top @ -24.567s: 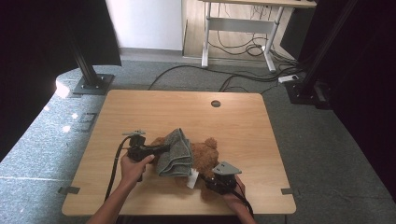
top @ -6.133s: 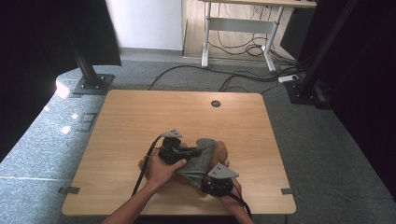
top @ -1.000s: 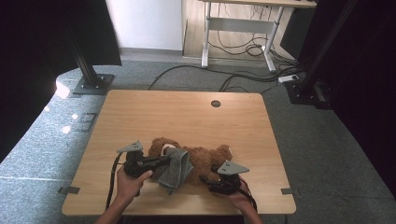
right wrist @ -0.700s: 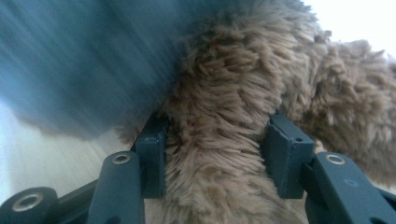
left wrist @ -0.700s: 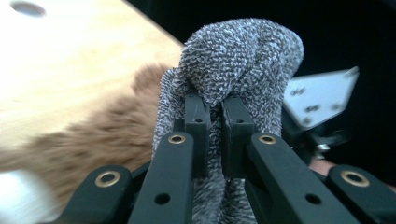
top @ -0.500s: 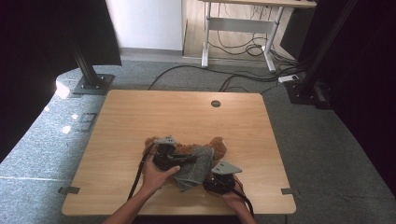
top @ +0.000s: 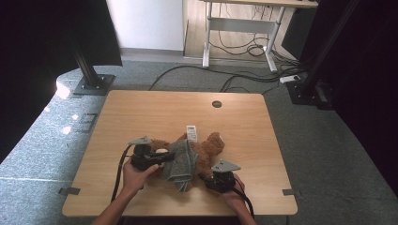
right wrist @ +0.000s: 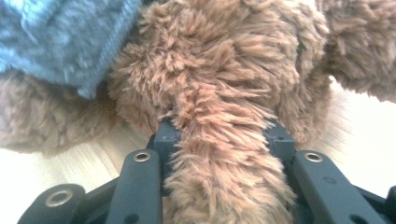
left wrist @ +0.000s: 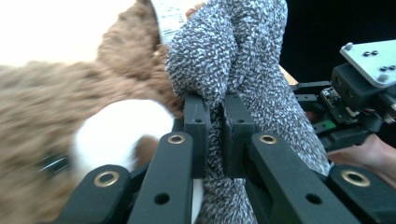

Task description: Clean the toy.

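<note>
The grey knit cloth [left wrist: 243, 60] on the teddy bear [top: 209, 147] is pinched by the left gripper [left wrist: 215, 135]; the bear's furry limb [right wrist: 219, 154] is squeezed by the right gripper [right wrist: 219, 135], whose jaws have just been closing.

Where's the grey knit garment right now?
High view: the grey knit garment drapes over the brown teddy bear near the table's front edge, pinched by the left hand-held gripper.

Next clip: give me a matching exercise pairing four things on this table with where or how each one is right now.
Things:
1. left hand-held gripper
2. right hand-held gripper
3. white label
4. round hole

States:
A. in the tabletop, far side
B. clamped on the grey knitted garment
C. sticking out of the brown plush toy, on its far side
D. closed on a furry brown limb

Pairs: 1-B, 2-D, 3-C, 4-A
</note>
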`<state>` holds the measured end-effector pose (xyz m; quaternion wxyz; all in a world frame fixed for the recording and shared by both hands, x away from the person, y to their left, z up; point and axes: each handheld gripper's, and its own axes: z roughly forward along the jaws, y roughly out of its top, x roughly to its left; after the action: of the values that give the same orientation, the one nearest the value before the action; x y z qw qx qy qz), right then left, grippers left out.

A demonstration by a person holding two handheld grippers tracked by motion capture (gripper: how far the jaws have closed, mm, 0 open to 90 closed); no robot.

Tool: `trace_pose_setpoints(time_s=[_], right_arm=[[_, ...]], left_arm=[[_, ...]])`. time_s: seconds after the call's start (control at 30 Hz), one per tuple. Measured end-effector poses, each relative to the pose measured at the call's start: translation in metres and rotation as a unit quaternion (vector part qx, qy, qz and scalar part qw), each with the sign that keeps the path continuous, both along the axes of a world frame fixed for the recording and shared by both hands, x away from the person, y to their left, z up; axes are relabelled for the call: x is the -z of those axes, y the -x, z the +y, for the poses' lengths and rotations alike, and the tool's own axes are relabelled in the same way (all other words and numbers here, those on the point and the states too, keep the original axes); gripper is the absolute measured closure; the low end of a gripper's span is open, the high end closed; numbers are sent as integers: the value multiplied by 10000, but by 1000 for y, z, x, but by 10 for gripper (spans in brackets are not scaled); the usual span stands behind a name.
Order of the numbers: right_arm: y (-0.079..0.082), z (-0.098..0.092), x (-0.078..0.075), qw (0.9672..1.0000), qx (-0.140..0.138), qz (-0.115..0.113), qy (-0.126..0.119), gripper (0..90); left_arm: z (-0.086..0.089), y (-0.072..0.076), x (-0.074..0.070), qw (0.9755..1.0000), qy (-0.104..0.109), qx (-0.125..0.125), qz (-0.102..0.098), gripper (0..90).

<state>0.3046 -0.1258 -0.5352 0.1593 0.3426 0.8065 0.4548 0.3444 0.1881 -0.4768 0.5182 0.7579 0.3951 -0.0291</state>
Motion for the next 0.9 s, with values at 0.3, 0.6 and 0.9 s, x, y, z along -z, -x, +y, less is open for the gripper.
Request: trace_pose_setpoints(time_s=[0.3, 0.6, 0.9], right_arm=[[-5, 3, 1, 9997, 231, -11, 8, 599], [-12, -1, 3, 9992, 396, -9, -77, 598], [-17, -6, 5, 9984, 563, 6, -99, 597]], left_arm=[[26, 9, -7, 9997, -9, -171, -195, 823], [59, 19, 0, 9986, -117, -492, -137, 818], [106, 29, 10, 9953, -85, -966, 56, 824]])
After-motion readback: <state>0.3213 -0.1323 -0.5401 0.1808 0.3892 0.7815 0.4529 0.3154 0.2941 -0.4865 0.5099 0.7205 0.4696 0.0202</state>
